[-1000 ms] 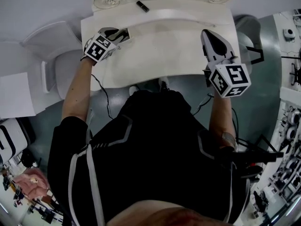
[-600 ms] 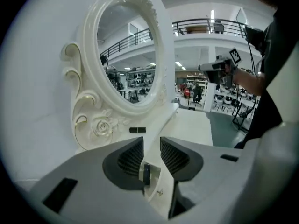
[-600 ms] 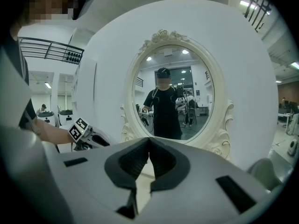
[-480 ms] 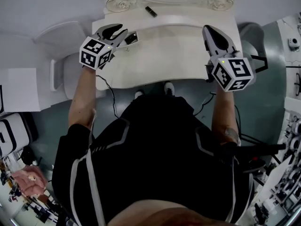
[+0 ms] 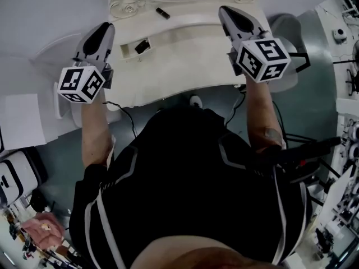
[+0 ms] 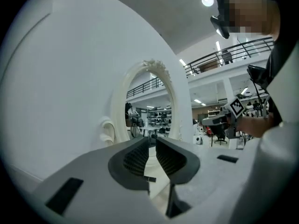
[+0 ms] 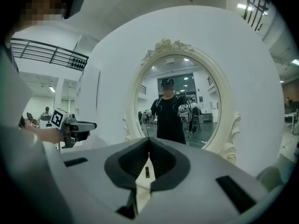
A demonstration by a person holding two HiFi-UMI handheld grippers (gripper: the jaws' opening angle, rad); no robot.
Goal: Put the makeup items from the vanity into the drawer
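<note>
A white vanity [image 5: 190,55] stands below me. Its small drawer [image 5: 128,50] is open at the top's left, with a dark makeup item [image 5: 142,46] lying inside. Another small dark item [image 5: 162,13] lies on the top by the mirror's base and shows past the right jaws [image 7: 147,172]. My left gripper [image 5: 105,28] [image 6: 152,143] hangs raised to the left of the drawer. Its jaws have just been closing and stand a narrow gap apart, with nothing between them. My right gripper [image 5: 228,11] [image 7: 148,143] is shut and empty over the top's right end.
An oval mirror in an ornate white frame [image 7: 224,106] rises behind the vanity top. A white rounded seat [image 5: 64,94] stands left of the vanity. Shelves with equipment [image 5: 342,38] line the right side. Cables hang from both grippers.
The left gripper has lifted up and to the left off the drawer, leaving the dark item inside, and its jaws have narrowed. The right gripper rose a little.
</note>
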